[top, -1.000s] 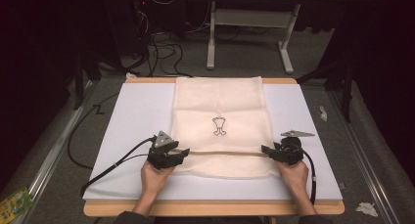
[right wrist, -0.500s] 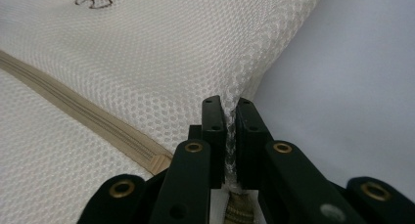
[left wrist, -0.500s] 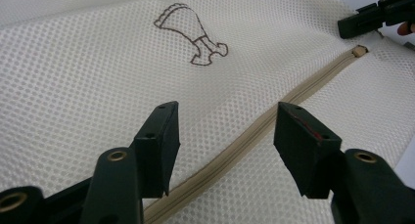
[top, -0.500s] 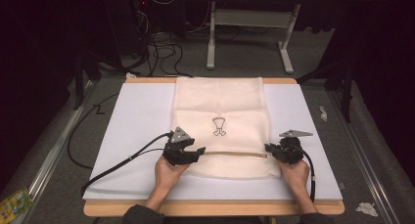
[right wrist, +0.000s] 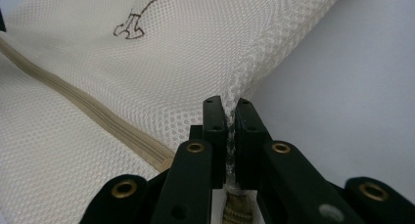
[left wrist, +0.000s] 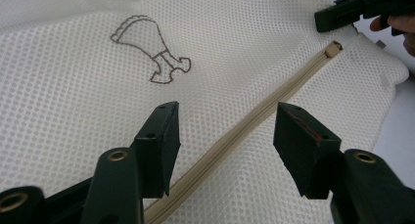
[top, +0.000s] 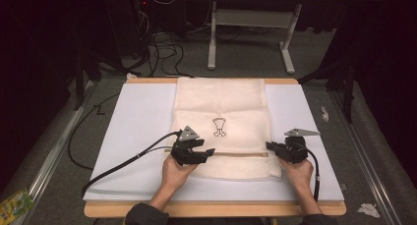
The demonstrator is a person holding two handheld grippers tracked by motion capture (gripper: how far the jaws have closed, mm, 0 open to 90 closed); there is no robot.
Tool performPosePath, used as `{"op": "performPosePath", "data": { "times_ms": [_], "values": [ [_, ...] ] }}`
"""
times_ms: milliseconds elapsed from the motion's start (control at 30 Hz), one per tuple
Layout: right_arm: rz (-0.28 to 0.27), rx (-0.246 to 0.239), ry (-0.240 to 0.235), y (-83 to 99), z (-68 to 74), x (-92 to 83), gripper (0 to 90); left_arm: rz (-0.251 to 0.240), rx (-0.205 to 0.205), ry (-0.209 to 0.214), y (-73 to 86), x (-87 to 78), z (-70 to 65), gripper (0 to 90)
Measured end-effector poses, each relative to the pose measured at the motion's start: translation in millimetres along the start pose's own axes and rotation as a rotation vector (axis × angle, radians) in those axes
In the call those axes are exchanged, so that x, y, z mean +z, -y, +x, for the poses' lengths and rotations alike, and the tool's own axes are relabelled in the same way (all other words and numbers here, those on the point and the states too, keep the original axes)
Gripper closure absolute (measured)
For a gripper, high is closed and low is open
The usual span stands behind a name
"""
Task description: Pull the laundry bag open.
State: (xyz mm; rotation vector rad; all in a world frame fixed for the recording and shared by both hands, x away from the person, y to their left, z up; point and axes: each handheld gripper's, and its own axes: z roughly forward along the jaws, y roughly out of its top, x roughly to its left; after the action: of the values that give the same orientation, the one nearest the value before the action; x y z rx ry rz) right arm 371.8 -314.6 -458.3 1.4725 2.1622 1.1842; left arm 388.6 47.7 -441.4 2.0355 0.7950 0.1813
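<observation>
left tongs (left wrist: 222, 136) are wide open, hovering over the beige zipper (left wrist: 254, 119) of the cream mesh laundry bag (top: 221, 112) lying flat on the white tabletop (top: 133, 136), gripping nothing. right tongs (right wrist: 229, 131) are clamped tight on a pinch of mesh at the bag's right edge. that thin pinch might slip if the left side tugs the zipper. right gripper view shows the bunched mesh in the jaws; high view just gives the layout.
</observation>
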Motion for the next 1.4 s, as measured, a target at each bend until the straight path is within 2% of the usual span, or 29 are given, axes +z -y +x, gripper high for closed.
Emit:
{"op": "performPosePath", "data": {
  "times_ms": [133,300,367,533,667,733,867,967,1033,1400],
  "values": [
    [-0.020,-0.010,-0.019,-4.9,2.7,-3.4,86.9,0.007,0.002,-0.004,-4.0,4.6,-4.3,43.2],
    [-0.027,-0.015,-0.039,-8.3,5.7,-4.7,87.0,0.011,0.016,0.016,-8.1,10.9,-11.9,44.3],
    [-0.033,-0.014,-0.050,-9.4,7.3,-5.7,87.1,0.019,0.033,0.028,-10.6,15.7,-18.1,46.0],
    [-0.041,-0.021,-0.063,-11.2,10.2,-5.8,87.2,0.019,0.041,0.053,-12.8,23.8,-25.8,48.1],
    [-0.049,-0.023,-0.075,-12.8,12.7,-5.8,87.2,0.025,0.057,0.056,-13.7,31.7,-32.8,49.7],
    [-0.047,-0.021,-0.079,-13.4,13.8,-5.8,87.2,0.017,0.044,0.076,-13.7,34.2,-33.6,50.4],
    [-0.050,-0.025,-0.090,-14.1,15.7,-4.1,87.2,0.012,0.027,0.085,-14.1,36.8,-32.9,52.0],
    [-0.054,-0.025,-0.101,-15.2,18.5,-2.1,87.2,0.023,0.042,0.085,-15.6,40.0,-35.6,54.3],
    [-0.057,-0.029,-0.105,-16.1,19.8,-1.4,87.2,0.024,0.069,0.085,-18.4,44.6,-40.8,54.8],
    [-0.060,-0.033,-0.119,-18.5,25.0,1.4,87.3,0.041,0.078,0.130,-23.7,55.1,-50.1,55.9]
  ]
}}
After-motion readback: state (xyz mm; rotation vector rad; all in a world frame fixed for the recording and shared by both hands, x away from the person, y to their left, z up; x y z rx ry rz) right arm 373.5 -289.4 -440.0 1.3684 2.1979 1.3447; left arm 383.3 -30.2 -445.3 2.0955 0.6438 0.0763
